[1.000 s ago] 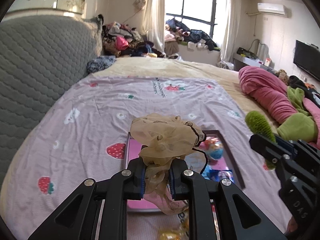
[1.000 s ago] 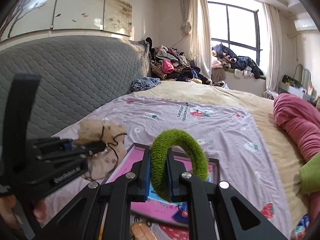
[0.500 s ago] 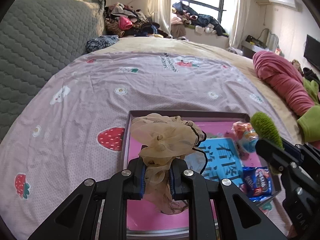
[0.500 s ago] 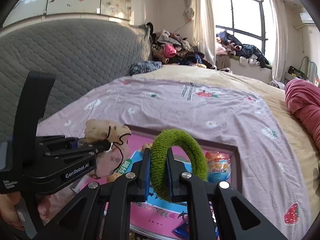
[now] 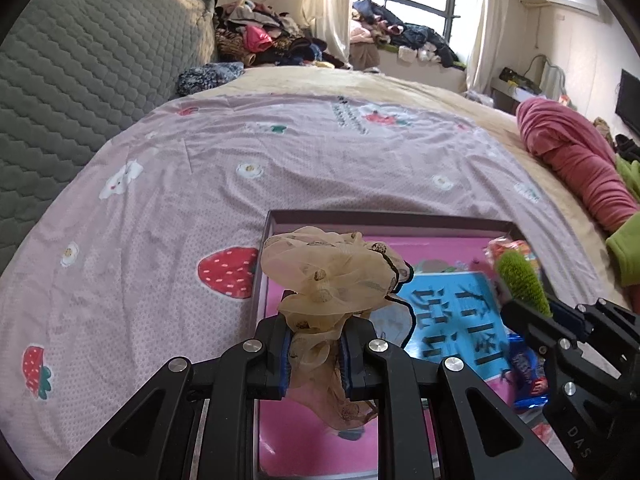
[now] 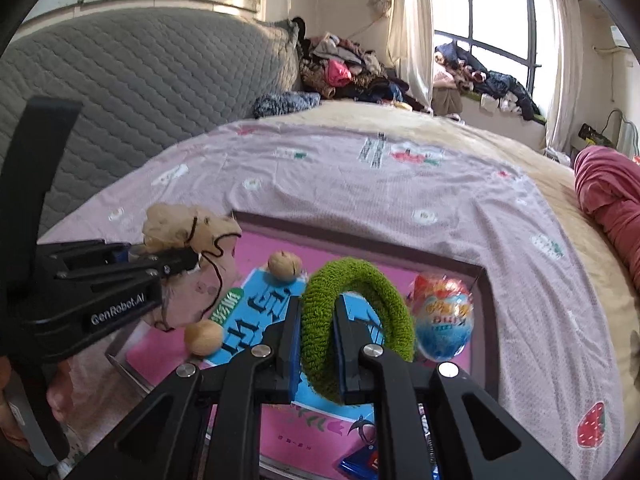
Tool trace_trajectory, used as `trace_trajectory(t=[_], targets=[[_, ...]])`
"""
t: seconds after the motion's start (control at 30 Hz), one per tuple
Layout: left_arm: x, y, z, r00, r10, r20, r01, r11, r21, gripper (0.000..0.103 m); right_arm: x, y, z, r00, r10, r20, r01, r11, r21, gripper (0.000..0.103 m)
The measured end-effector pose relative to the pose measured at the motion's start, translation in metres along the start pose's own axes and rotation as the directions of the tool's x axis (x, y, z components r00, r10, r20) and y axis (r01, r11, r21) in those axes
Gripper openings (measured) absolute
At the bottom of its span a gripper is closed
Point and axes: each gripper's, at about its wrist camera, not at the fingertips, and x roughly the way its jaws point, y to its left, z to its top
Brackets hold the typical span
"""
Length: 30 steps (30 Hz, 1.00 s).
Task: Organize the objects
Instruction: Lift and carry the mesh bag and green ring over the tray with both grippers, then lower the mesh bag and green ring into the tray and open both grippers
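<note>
Both grippers have come down toward the shallow pink-bottomed tray with a dark rim (image 6: 486,300) lying on the strawberry-print lilac bedsheet (image 5: 168,216), so the tray now fills more of each view than a second ago. The left gripper (image 5: 315,354) is clamped on a beige sheer-fabric scrunchie (image 5: 332,280), whose loose tail hangs below the pads; the right gripper (image 6: 316,350) is pinched tight on a green fuzzy hair ring (image 6: 356,320). Both hover over the tray, which already holds two walnuts (image 6: 285,266), a foil-wrapped egg-shaped sweet (image 6: 442,320) and a blue printed card (image 5: 452,320). The risks I see: the sheer fabric may snag on the pads at release and get dragged out; the springy green ring may bounce over the low rim; either gripper could knock a walnut rolling, or they could bump each other.
</note>
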Motion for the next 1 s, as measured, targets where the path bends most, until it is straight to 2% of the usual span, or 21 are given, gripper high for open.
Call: trace_trajectory(t=[0.23,0.67,0.8,0.9,0.93,1.0], targets=[[0.015,0.004,-0.004,0.999,0.006,-0.038,-0.007,1.0,-0.006,0.022,0.022,0.002,-0.009,0.997,0.002,-0.073,-0.003,1.0,-0.011,0.014],[0.033,0.01,-0.006,0.997,0.009,-0.075,-0.01,1.0,-0.018,0.024,0.041,0.004,-0.018,0.99,-0.006,-0.141,0.004,1.0,-0.018,0.014],[0.035,0.009,-0.007,0.997,0.011,-0.081,-0.012,1.0,-0.014,0.03,0.043,0.006,-0.019,0.989,-0.009,-0.147,0.006,1.0,-0.025,0.014],[0.035,0.008,-0.007,0.997,0.016,-0.078,-0.017,1.0,-0.01,0.042,0.044,0.006,-0.019,0.988,-0.016,-0.152,0.012,1.0,-0.024,0.016],[0.035,0.008,-0.007,0.997,0.02,-0.076,-0.021,1.0,-0.009,0.048,0.045,0.005,-0.02,0.988,-0.017,-0.156,0.013,1.0,-0.024,0.019],[0.036,0.007,-0.006,0.997,0.017,-0.074,-0.017,1.0,-0.003,0.052,0.045,0.005,-0.02,0.987,-0.02,-0.159,0.017,1.0,-0.024,0.027]])
